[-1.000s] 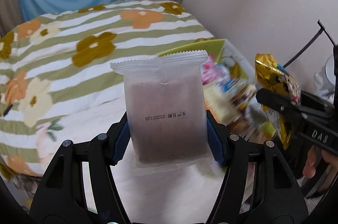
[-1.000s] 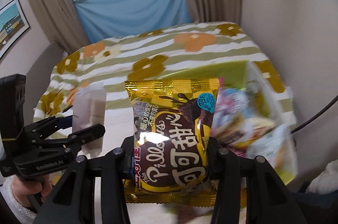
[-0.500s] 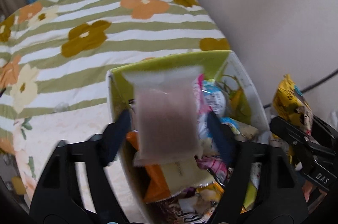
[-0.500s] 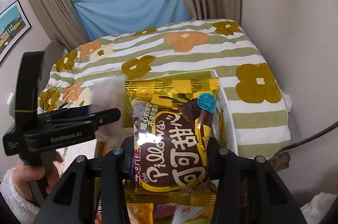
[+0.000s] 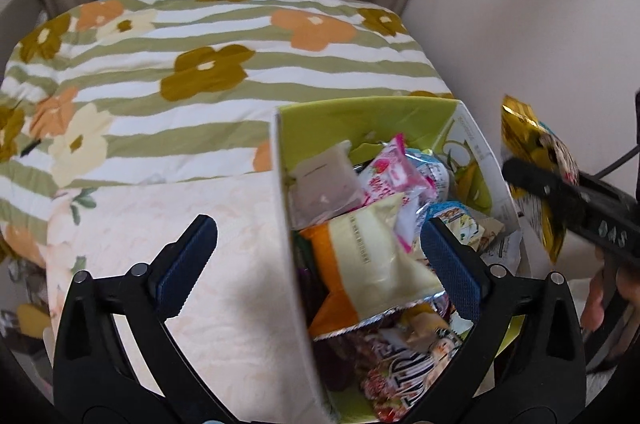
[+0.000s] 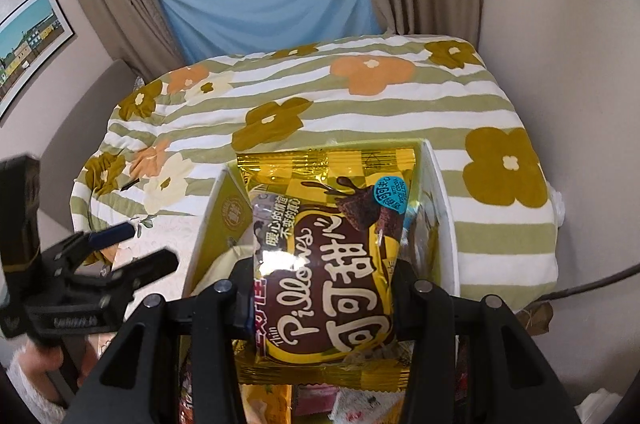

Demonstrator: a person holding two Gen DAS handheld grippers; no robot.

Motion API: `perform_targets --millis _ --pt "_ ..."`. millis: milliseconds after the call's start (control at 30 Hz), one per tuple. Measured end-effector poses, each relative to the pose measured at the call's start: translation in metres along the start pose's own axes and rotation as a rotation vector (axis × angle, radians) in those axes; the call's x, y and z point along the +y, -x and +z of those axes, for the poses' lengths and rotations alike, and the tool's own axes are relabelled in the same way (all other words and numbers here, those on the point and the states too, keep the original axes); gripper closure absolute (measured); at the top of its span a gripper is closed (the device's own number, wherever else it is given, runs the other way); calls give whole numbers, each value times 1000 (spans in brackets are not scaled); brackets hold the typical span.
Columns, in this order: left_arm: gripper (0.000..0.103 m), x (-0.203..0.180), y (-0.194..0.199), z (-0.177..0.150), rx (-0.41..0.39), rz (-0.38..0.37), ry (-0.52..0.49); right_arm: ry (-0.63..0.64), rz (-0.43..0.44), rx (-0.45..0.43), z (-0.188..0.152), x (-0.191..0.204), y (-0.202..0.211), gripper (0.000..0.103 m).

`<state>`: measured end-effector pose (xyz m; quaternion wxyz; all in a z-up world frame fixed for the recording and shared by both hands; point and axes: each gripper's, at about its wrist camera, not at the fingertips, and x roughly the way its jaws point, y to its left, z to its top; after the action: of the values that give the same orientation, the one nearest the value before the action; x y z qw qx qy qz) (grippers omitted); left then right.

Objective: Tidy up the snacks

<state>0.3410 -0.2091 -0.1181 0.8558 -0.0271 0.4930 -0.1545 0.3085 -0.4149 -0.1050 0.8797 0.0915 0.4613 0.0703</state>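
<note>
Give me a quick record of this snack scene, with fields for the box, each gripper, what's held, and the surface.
box: green-lined snack box, open, holding many packets
left gripper: left gripper jaws opening, nothing between them, straddling the box's near wall
dropped packet: frosted purple packet lying in the box
right gripper: right gripper shut on gold cocoa packet, above the box
surface: floral striped blanket

Bed (image 5: 224, 36), floral striped quilt; snack box (image 5: 408, 116) sits on it.
</note>
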Motion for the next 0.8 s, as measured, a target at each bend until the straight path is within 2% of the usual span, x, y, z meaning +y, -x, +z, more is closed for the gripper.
perform_targets --millis 200,267,300,367,400,600,800 --pt "2 18 7 -6 -6 65 34 44 28 35 21 16 -30 60" --pt "2 22 6 -10 1 83 47 42 32 52 23 18 -41 55" --pt "2 24 7 -12 4 89 51 38 35 53 23 17 -44 51" --pt "2 26 8 -16 5 99 53 18 47 45 20 14 -45 13" --pt "2 26 9 -18 6 106 51 10 47 36 18 14 -43 8" --pt "2 29 21 -31 0 112 41 -12 3 -1 3 16 -24 7" --pt "2 26 52 -41 -47 95 6 -4 -33 -49 -11 30 9 7"
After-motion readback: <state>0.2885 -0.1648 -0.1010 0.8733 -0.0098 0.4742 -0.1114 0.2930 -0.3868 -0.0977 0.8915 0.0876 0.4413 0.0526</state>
